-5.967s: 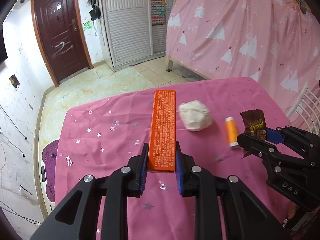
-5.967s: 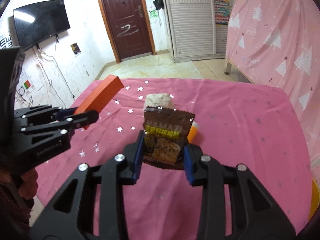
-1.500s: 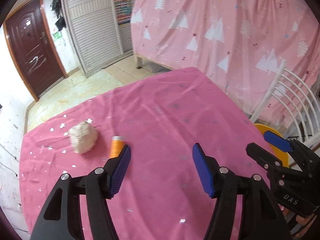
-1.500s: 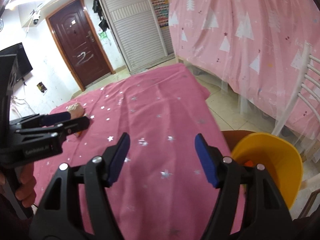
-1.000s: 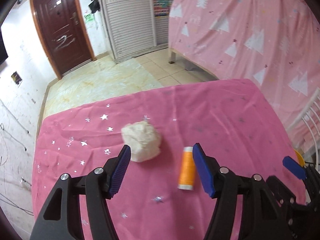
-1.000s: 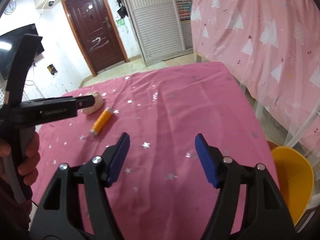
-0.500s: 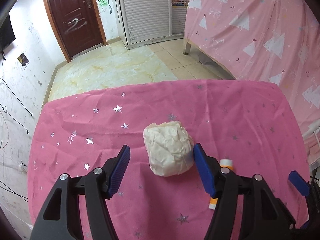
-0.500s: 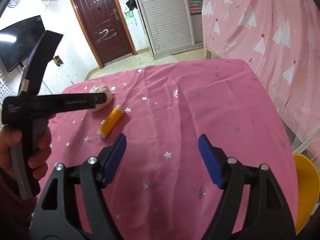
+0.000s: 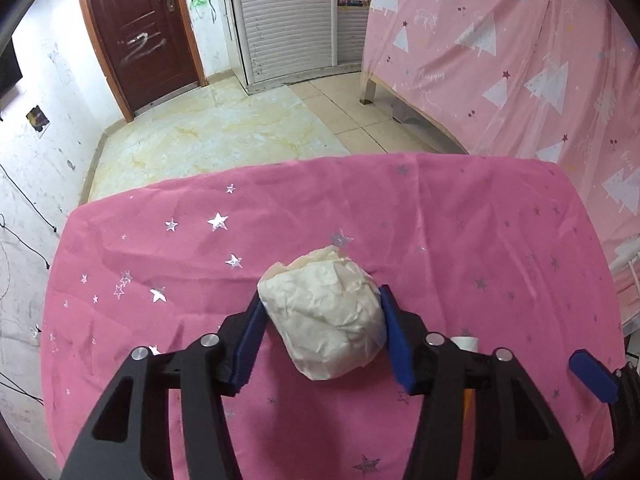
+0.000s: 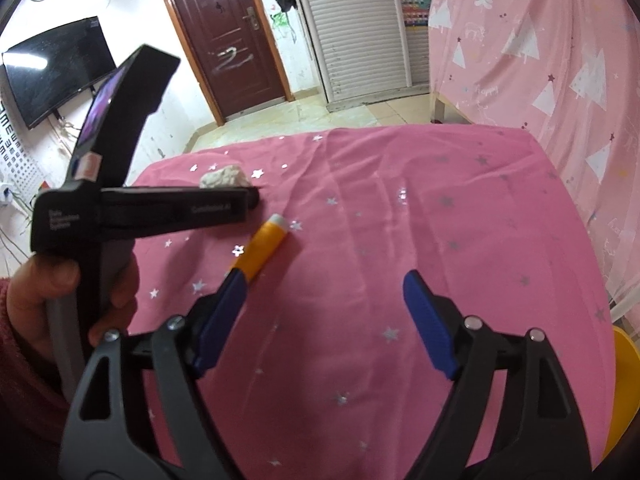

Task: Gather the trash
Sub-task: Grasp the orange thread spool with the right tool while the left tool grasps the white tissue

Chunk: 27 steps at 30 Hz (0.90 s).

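A crumpled white paper ball (image 9: 326, 320) lies on the pink star-print tablecloth (image 9: 460, 240). My left gripper (image 9: 320, 340) has its blue pads on both sides of the ball, touching or nearly touching it. The ball also shows small in the right wrist view (image 10: 222, 178), behind the left gripper's body (image 10: 168, 208). An orange tube with a white cap (image 10: 262, 250) lies on the cloth just past my right gripper's left pad. My right gripper (image 10: 324, 316) is open wide and empty above the cloth. In the left wrist view only the tube's white cap (image 9: 464, 342) peeks out behind the right finger.
A yellow bin (image 10: 624, 384) stands off the table's right edge. A pink tree-print curtain (image 9: 520, 60) hangs at the right. Tiled floor (image 9: 224, 140) and a dark door (image 9: 136, 32) lie beyond the table's far edge. A TV (image 10: 52, 68) hangs on the left wall.
The orange box and snack wrapper held earlier are gone from both grippers. My left gripper has moved forward and its pads have narrowed around the paper ball. The right gripper has neared the orange tube.
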Tool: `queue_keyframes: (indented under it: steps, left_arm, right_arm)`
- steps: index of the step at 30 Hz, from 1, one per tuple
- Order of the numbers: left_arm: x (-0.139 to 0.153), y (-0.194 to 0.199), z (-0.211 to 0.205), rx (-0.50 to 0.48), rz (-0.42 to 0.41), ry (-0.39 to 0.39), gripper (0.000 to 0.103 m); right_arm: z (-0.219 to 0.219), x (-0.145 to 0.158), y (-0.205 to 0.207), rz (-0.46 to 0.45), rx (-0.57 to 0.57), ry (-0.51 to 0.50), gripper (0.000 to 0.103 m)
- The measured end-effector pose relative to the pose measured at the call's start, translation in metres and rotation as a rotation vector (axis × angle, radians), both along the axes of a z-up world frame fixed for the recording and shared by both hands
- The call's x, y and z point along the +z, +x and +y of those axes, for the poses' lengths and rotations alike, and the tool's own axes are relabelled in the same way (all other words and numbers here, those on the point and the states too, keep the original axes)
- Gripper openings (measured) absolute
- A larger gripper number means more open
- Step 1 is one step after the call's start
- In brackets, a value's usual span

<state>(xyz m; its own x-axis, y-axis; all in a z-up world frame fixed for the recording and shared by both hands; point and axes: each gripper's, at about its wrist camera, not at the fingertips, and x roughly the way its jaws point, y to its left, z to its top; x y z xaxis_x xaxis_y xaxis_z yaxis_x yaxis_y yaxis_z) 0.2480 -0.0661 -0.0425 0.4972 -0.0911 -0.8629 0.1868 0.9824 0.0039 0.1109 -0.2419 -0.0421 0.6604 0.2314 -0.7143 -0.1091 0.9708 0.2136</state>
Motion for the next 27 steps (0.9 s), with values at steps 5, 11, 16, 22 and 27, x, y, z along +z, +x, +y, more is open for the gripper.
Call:
queue_keyframes:
  steps: [5,11,16,22,27]
  left_arm:
    - [0.003,0.002,0.011,0.025,0.003,-0.029,0.048]
    - [0.014,0.0,0.028,0.054,-0.022,-0.062,0.048]
    - [0.018,0.001,0.038,0.063,-0.033,-0.072,0.048]
    - [0.014,0.005,0.051,0.072,-0.024,-0.089,0.048]
    - [0.009,0.006,0.058,0.068,-0.016,-0.09,0.048]
  right_arm:
    - [0.01,0.0,0.009,0.005,0.025,-0.017,0.077]
    - [0.027,0.001,0.021,0.015,0.058,-0.024,0.077]
    - [0.045,-0.002,0.03,0.035,0.086,-0.059,0.077]
    - [0.057,-0.006,0.038,0.067,0.097,-0.083,0.057]
    - [0.061,-0.005,0.042,0.07,0.083,-0.116,0.045]
